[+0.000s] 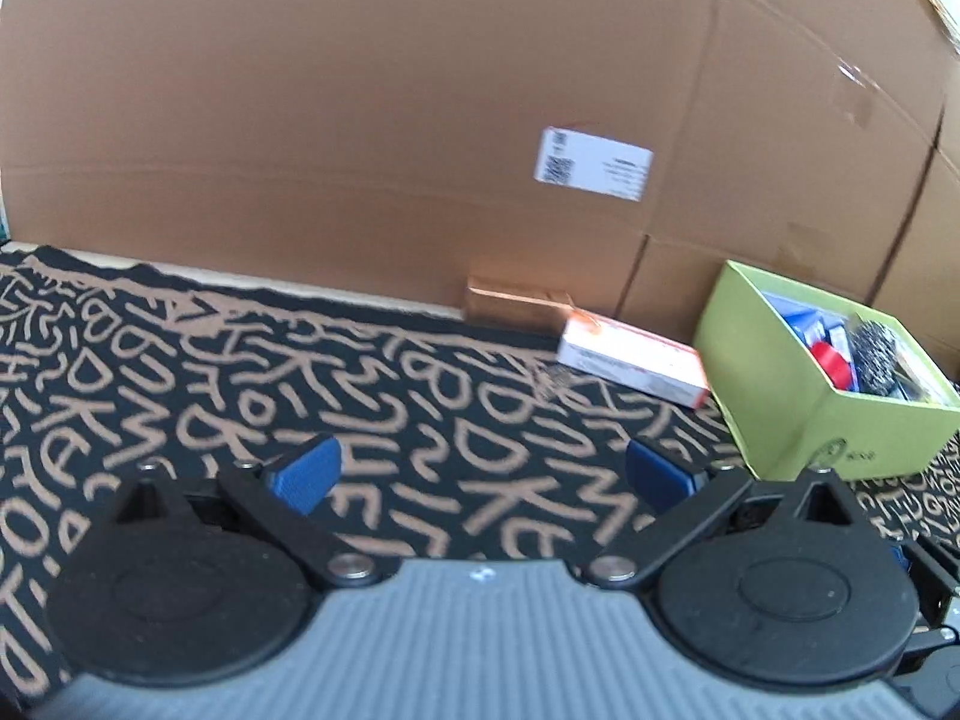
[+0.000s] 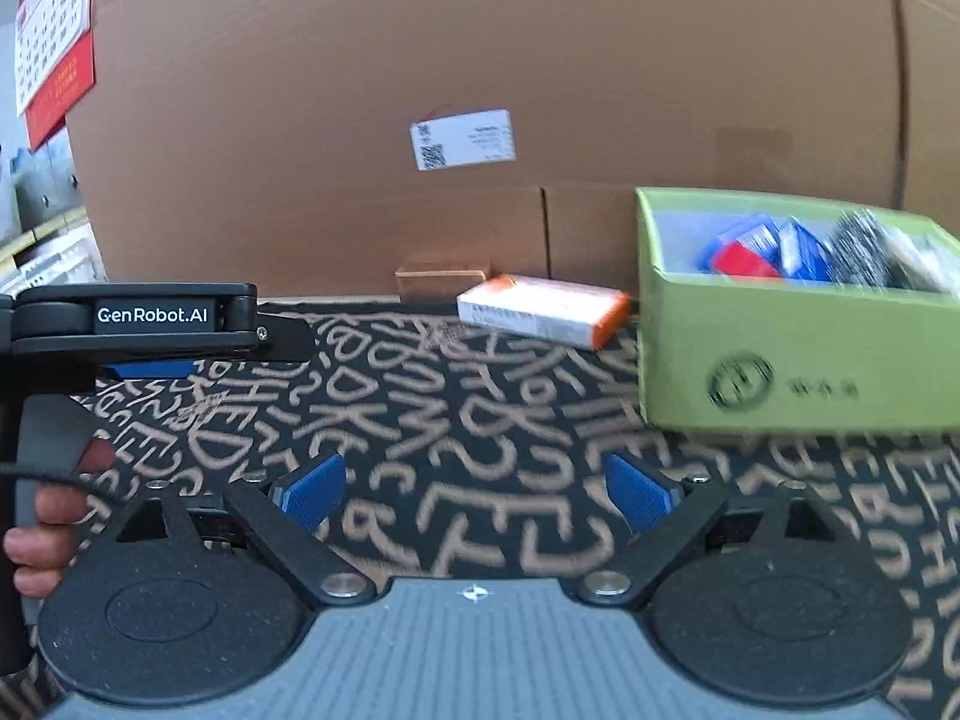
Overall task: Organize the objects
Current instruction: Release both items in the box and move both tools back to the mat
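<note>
While both tools hover above the black cloth patterned with tan letter-like marks (image 1: 420, 372), the left gripper (image 1: 480, 474) holds its blue-padded fingers (image 1: 306, 474) spread wide with nothing between them, and the right gripper (image 2: 477, 489) is likewise spread and empty. In the right wrist view the left gripper's black body, labelled GenRobot.AI, appears at the left edge, grasped by the person's left hand (image 2: 45, 516).

Beyond the fingers, a white rectangular carton with orange ends (image 2: 543, 310) lies flat on the cloth, just beside the open-topped green cardboard box (image 2: 780, 360). A small brown cardboard box (image 2: 441, 281) sits behind the carton, against the large brown corrugated cardboard panel (image 2: 480, 60) that closes the background and carries a white printed label with a QR code (image 2: 462, 139).

The green box holds blue packets (image 1: 810, 330), a red item (image 1: 831, 360) and a dark metallic scourer-like bundle (image 1: 873, 354); motion blur obscures finer detail. A red and white wall calendar (image 2: 54, 30) hangs at upper left.
</note>
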